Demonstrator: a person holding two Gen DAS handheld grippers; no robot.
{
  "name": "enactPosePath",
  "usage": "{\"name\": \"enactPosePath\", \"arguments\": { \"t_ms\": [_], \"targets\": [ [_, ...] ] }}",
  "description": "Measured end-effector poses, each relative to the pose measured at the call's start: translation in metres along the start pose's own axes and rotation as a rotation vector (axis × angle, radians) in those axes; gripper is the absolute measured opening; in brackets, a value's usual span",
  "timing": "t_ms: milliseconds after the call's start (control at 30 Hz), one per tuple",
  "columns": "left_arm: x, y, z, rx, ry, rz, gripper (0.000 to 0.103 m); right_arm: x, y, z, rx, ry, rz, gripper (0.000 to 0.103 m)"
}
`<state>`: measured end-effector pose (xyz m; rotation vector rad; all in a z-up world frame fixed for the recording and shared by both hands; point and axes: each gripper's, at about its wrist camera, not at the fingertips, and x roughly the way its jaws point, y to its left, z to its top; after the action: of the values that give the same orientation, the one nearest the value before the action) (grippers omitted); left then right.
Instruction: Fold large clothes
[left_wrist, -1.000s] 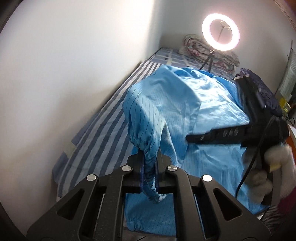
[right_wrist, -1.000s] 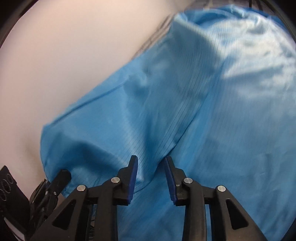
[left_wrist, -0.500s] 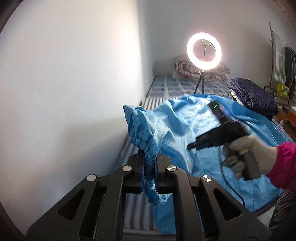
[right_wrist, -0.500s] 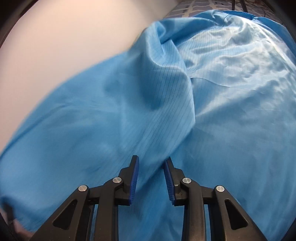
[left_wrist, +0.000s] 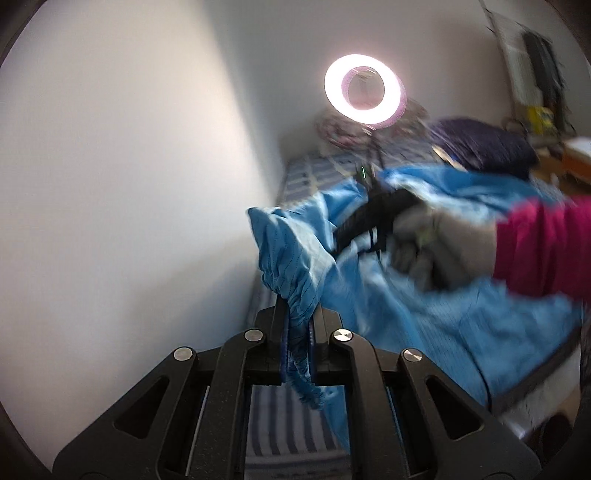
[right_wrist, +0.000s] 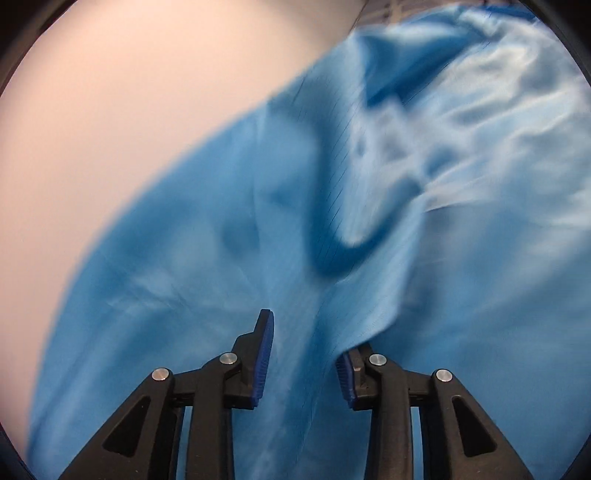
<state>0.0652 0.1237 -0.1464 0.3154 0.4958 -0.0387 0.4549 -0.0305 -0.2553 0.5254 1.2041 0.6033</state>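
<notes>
Left gripper (left_wrist: 298, 334) clamped on gathered elastic cuff of blue pinstriped garment (left_wrist: 388, 295), lifted off striped bed (left_wrist: 291, 428). Right gripper (right_wrist: 304, 343) part-open, jaws just widened, loose fabric between. Rest lies rumpled bedwards, ring light (left_wrist: 364, 90) behind.

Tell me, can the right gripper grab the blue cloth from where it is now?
Probably yes. The right gripper has its jaws apart, having just opened a little, and the blue garment lies right in front of them and drapes over one finger. Nothing else blocks it. The left gripper already pinches the cuff.
</notes>
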Motion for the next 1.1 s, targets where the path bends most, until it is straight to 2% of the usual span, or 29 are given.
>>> {"name": "enactPosePath", "arguments": {
  "t_ms": [100, 167, 200, 267, 300, 333, 400, 500, 567, 667, 800, 933, 1033, 1100],
  "targets": [
    [0.000, -0.031, -0.020, 0.106, 0.023, -0.041, 0.005, -0.037, -0.018, 0.016, 0.060, -0.060, 0.005, 0.041],
    [-0.001, -0.049, -0.029, 0.152, 0.033, -0.070, 0.005, -0.055, -0.017, 0.035, 0.071, -0.099, 0.009, 0.049],
    [-0.001, -0.056, -0.032, 0.162, 0.038, -0.088, 0.005, -0.060, -0.013, 0.041, 0.064, -0.109, 0.009, 0.051],
    [-0.001, -0.066, -0.037, 0.185, 0.042, -0.114, 0.005, -0.063, 0.007, 0.060, 0.016, -0.117, -0.005, 0.067],
    [-0.002, -0.070, -0.041, 0.191, 0.042, -0.121, 0.005, -0.058, 0.022, 0.069, -0.019, -0.103, -0.016, 0.070],
    [0.000, -0.073, -0.041, 0.193, 0.043, -0.126, 0.005, -0.065, 0.023, 0.072, -0.053, -0.079, -0.035, 0.071],
    [0.000, -0.075, -0.042, 0.177, 0.046, -0.135, 0.005, -0.048, 0.054, 0.069, -0.117, -0.042, -0.101, 0.071],
    [0.000, -0.069, -0.041, 0.149, 0.045, -0.124, 0.005, -0.024, 0.079, 0.067, -0.231, 0.062, -0.325, 0.070],
    [-0.002, -0.055, -0.039, 0.117, 0.042, -0.106, 0.005, -0.028, 0.086, 0.052, -0.278, 0.114, -0.341, 0.069],
    [-0.008, -0.030, -0.037, 0.074, 0.034, -0.057, 0.005, -0.052, 0.073, 0.041, -0.310, 0.142, -0.359, 0.069],
    [-0.015, -0.013, -0.032, 0.069, 0.001, -0.001, 0.005, -0.077, 0.054, 0.050, -0.306, 0.111, -0.398, 0.069],
    [-0.014, -0.011, -0.028, 0.093, -0.015, 0.009, 0.005, -0.105, 0.076, 0.057, -0.325, 0.075, -0.367, 0.069],
    [-0.011, -0.015, -0.026, 0.102, -0.026, 0.001, 0.005, -0.101, 0.087, 0.063, -0.314, 0.073, -0.335, 0.069],
    [-0.011, -0.022, -0.026, 0.118, -0.031, -0.017, 0.005, -0.078, 0.091, 0.068, -0.294, 0.096, -0.305, 0.069]
  ]
}}
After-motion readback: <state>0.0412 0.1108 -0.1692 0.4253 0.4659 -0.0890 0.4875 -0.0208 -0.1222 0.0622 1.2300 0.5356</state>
